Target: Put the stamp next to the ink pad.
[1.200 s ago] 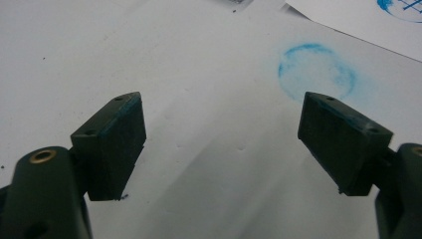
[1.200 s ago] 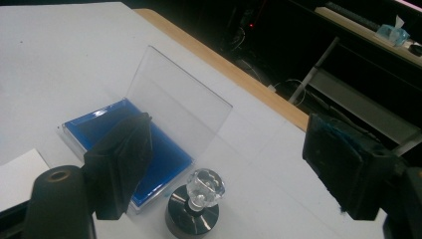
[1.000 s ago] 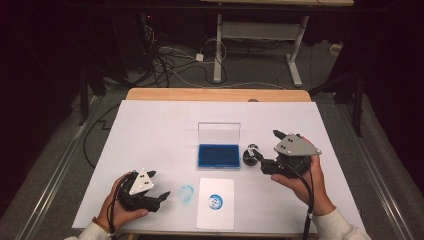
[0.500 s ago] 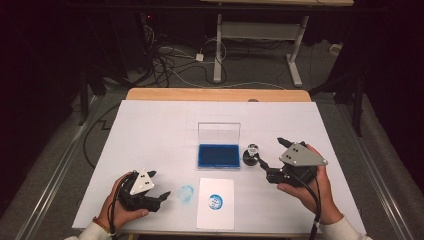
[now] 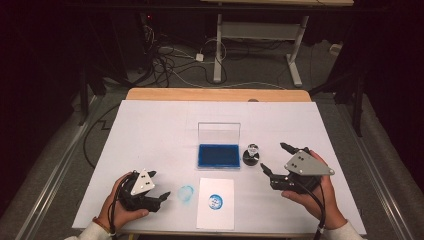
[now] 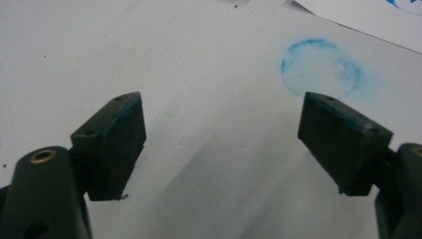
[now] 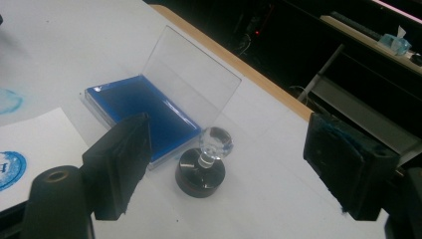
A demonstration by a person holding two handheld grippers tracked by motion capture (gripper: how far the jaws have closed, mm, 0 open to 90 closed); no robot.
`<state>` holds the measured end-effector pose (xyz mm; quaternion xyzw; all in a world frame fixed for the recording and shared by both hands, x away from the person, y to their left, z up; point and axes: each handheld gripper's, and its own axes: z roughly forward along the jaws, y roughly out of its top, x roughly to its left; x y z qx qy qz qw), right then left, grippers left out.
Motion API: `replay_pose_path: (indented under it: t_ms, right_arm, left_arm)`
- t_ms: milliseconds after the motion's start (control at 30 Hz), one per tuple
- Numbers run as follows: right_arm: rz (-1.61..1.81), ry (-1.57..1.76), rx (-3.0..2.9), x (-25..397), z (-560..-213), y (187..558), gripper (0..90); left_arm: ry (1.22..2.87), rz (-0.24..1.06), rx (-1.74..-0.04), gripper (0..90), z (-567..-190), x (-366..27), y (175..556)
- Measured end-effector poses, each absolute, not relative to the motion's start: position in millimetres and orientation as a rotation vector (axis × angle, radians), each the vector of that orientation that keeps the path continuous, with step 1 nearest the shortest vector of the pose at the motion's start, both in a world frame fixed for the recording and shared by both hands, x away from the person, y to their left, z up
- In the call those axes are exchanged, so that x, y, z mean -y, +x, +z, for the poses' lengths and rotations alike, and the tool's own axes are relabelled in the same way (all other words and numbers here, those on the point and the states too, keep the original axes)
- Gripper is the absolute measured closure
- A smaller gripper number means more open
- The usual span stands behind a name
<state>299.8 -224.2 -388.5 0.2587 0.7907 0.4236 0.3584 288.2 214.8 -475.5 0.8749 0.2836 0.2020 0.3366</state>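
Observation:
A round black stamp (image 5: 251, 156) with a clear knob stands upright on the white table, just right of an open blue ink pad (image 5: 218, 155). In the right gripper view the stamp (image 7: 201, 174) stands a little beyond the wide-apart jaws, beside the ink pad (image 7: 134, 107). My right gripper (image 5: 275, 156) is open and empty, right of the stamp. A white card (image 5: 216, 215) with a round blue print (image 5: 215, 201) lies near the front edge. My left gripper (image 5: 160, 185) rests open and empty at the front left, its jaws (image 6: 224, 144) facing a blue ring smudge (image 6: 321, 67).
The ink pad's clear lid (image 5: 218, 132) stands upright behind the pad. The blue ring smudge (image 5: 186, 193) marks the table cover left of the card. A wooden table edge (image 5: 215, 94) runs along the back, with cables and desk legs on the floor beyond.
My right gripper has drawn back toward the front edge and slightly right, away from the stamp. The left gripper, stamp, pad and card have stayed put.

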Motion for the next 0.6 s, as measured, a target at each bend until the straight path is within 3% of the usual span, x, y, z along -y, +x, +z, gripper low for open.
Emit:
replay_pose_path:
  t_ms: [600]
  right_arm:
    - [1.146, 0.67, -2.017, 247.4, -410.2, 288.2, 18.7]
  left_arm:
    - [2.277, 0.528, -0.746, 18.7, -475.3, -215.0, 288.7]
